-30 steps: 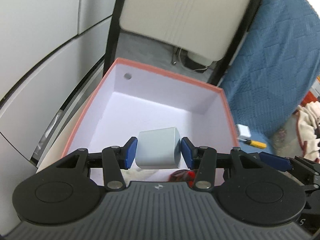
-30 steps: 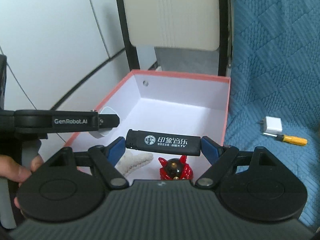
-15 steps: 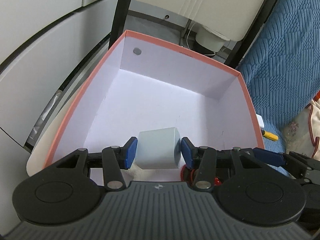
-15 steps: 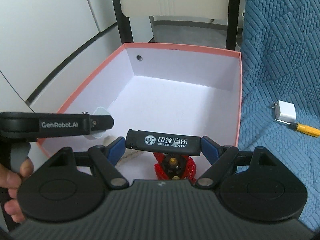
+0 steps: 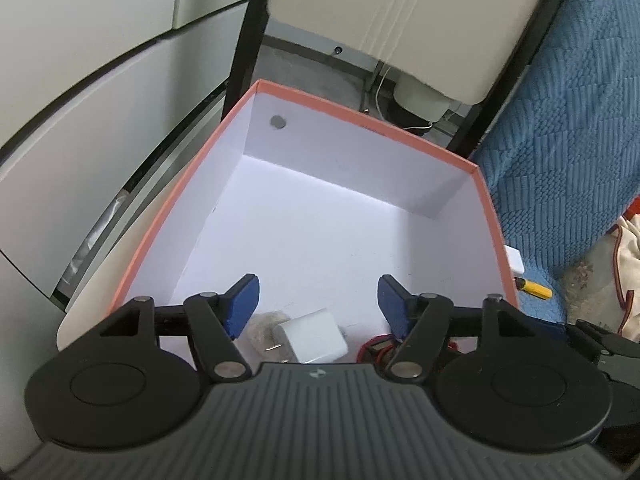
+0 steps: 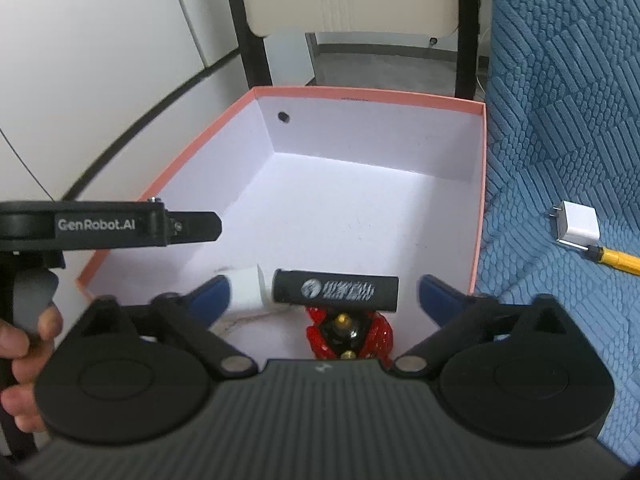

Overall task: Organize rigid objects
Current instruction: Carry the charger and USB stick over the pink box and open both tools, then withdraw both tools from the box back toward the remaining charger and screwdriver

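Note:
A pink-rimmed white box (image 5: 486,200) (image 6: 482,184) lies below both grippers. My left gripper (image 5: 318,296) is open and empty above its near end. A white charger cube (image 5: 314,340) (image 6: 246,292) lies on the box floor beside a pale woolly piece (image 5: 262,322). My right gripper (image 6: 324,294) is open. The black lighter (image 6: 336,290) sits free between its fingers, blurred, just above a red figurine (image 6: 348,332) in the box; the figurine also shows in the left wrist view (image 5: 374,350).
On the blue quilted cover (image 6: 560,100) right of the box lie a second white charger (image 6: 576,226) and a yellow-handled screwdriver (image 6: 612,258). A chair with black legs (image 6: 248,32) stands behind the box. A white wall panel is on the left.
Both grippers have opened. The left let go of the white charger cube, which now lies in the box. The right released the black lighter, which is dropping toward the figurine.

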### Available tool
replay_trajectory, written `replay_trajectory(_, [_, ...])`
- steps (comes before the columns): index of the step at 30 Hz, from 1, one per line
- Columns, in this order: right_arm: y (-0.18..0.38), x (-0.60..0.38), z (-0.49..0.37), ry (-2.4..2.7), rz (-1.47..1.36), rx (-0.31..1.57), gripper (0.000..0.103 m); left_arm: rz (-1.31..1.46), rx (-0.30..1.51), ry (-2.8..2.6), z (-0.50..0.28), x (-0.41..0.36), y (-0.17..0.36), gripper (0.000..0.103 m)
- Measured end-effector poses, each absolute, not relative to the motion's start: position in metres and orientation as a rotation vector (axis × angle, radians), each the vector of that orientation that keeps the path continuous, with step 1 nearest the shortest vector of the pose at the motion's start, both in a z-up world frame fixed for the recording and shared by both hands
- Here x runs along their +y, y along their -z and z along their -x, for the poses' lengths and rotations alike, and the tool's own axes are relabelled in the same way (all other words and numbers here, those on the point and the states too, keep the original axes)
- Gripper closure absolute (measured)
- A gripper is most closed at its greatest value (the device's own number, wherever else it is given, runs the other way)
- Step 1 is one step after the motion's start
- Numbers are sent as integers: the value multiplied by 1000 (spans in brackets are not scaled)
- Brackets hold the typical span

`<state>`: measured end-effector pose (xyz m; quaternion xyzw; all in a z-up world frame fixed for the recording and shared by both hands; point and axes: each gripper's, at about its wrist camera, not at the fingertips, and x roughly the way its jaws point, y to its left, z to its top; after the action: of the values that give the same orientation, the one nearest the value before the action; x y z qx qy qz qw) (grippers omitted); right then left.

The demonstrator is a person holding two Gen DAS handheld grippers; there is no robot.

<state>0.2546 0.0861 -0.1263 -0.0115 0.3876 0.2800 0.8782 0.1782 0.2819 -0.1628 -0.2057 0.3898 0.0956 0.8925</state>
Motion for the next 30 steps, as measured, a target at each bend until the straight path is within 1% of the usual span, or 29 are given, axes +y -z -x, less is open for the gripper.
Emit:
replay_trajectory(11, [97,57,-225,-603,41,708,0,377,742,-157,-160,241,127,32])
replay_trajectory(22, [71,-3,-196,-547,-24,621,0,354,689,-129,-131,198,97,32])
replay_trajectory(30, [69,-53,-164,-484,-38,556,0,322,678,-72,-116,157,93,32])
